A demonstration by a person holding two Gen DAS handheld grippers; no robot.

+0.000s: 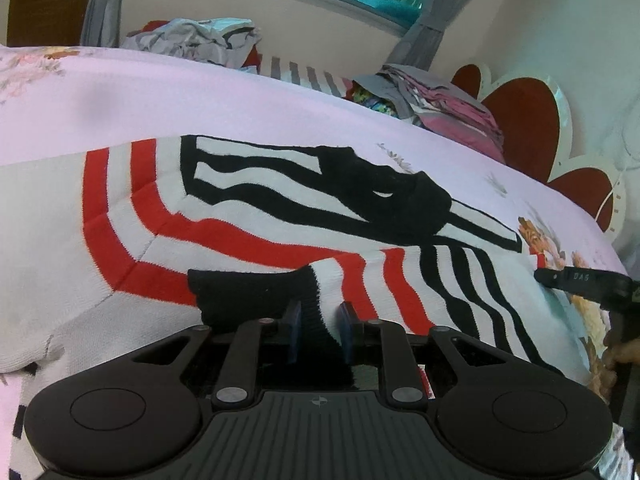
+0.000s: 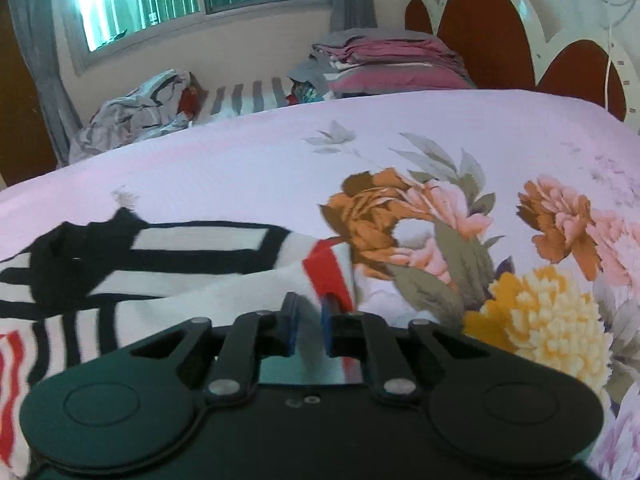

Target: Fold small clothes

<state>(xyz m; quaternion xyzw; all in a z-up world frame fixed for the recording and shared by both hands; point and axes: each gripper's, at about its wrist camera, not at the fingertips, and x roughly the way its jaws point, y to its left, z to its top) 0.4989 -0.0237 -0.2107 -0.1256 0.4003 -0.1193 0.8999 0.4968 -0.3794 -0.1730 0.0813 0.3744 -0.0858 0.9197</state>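
Floral bedspread (image 2: pixel 280 152) w/ striped sweater (image 1: pixel 248 216); cuff in left gripper (image 1: pixel 320 320), hem in right gripper (image 2: pixel 309 322).

Sweater (image 1: pixel 248 216) lies spread flat on bed (image 1: pixel 200 100), toward its near edge. Left gripper (image 1: pixel 320 332) at sweater's near hem, cuff between its jaws. Right gripper (image 2: pixel 308 320) at sweater's right end. Crumpled clothes (image 1: pixel 196 38) beyond bed's far edge, left. Folded stack (image 1: pixel 440 108) at far right corner, before headboard (image 1: pixel 520 120).
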